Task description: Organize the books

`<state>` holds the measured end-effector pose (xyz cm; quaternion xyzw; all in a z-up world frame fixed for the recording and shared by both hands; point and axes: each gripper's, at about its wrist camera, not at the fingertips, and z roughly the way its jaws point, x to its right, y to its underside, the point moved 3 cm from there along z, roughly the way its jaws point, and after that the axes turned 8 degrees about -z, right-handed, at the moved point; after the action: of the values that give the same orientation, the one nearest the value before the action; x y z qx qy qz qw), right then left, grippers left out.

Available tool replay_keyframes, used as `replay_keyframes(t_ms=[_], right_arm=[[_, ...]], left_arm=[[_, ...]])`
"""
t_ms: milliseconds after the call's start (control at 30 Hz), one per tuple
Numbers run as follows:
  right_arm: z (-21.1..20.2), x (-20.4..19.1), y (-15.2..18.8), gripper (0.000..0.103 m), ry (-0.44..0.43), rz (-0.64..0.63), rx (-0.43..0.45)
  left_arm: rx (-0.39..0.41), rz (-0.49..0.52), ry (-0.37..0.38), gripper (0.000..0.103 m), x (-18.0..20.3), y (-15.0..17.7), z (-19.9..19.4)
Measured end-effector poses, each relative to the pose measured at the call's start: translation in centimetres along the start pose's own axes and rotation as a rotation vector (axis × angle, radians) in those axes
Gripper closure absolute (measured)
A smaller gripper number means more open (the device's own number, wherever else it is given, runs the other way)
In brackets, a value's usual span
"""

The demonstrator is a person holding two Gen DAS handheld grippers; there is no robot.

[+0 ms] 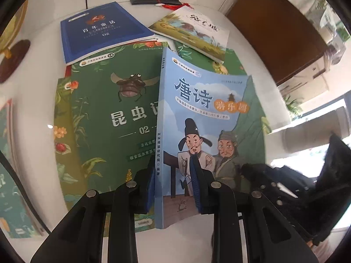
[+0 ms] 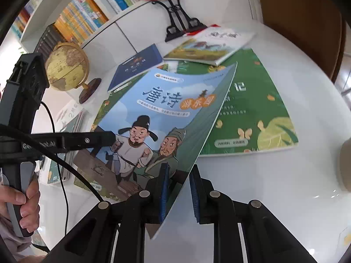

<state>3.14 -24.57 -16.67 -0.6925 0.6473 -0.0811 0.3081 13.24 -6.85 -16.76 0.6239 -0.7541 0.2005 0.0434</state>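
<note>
- L gripper (image 1: pixel 173 175) clamped on the light-blue book (image 1: pixel 204 118) at its spine edge, 6 o'clock.
- R gripper (image 2: pixel 178 188) pinches its opposite edge.
- Book lifted over green books (image 1: pixel 105 114) on white table (image 2: pixel 274 186); long axis 6–12, title end toward 12.

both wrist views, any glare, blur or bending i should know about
Left wrist view: strong fisheye bending with a dark rim, window washed out at right, a small glare spot on the glossy white table. Right wrist view: same bending; the light blue poetry book is sharp, the small landscape-cover book behind is soft.
</note>
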Motion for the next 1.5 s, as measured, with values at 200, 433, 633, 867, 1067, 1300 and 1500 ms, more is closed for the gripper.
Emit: replay_keyframes(t_ms=[200,433,633,867,1067,1300,1500], right_arm=[[-1.0,-1.5,-1.0,0.085,0.036,-0.107,0.019],[-1.7,-2.1,-1.8,0.085,0.037,-0.135,0.037],[-2.2,-3.2,-2.6,0.085,0.031,-0.157,0.053],[-2.4,-4.9,-3.5,0.085,0.007,-0.177,0.071],[-2.2,-6.3,-4.4,0.085,-0.013,-0.192,0.081],[-2.2,-8.2,-5.8,0.085,-0.012,-0.251,0.082],[-1.9,-10.2,-8.0,0.085,-0.045,-0.293,0.103]], left_arm=[[-0.02,-0.059,0.032,0.079,-0.9,0.0,-0.7],[-0.012,-0.071,0.032,0.079,-1.3,0.1,-1.6],[-0.002,-0.081,0.026,0.079,-1.9,0.0,-2.2],[0.008,-0.13,0.035,0.079,-3.4,-0.2,-3.6],[0.016,-0.165,0.055,0.079,-4.7,-0.1,-4.5],[0.024,-0.216,0.088,0.079,-6.5,0.0,-5.3],[0.056,-0.272,0.122,0.079,-8.8,0.0,-6.6]])
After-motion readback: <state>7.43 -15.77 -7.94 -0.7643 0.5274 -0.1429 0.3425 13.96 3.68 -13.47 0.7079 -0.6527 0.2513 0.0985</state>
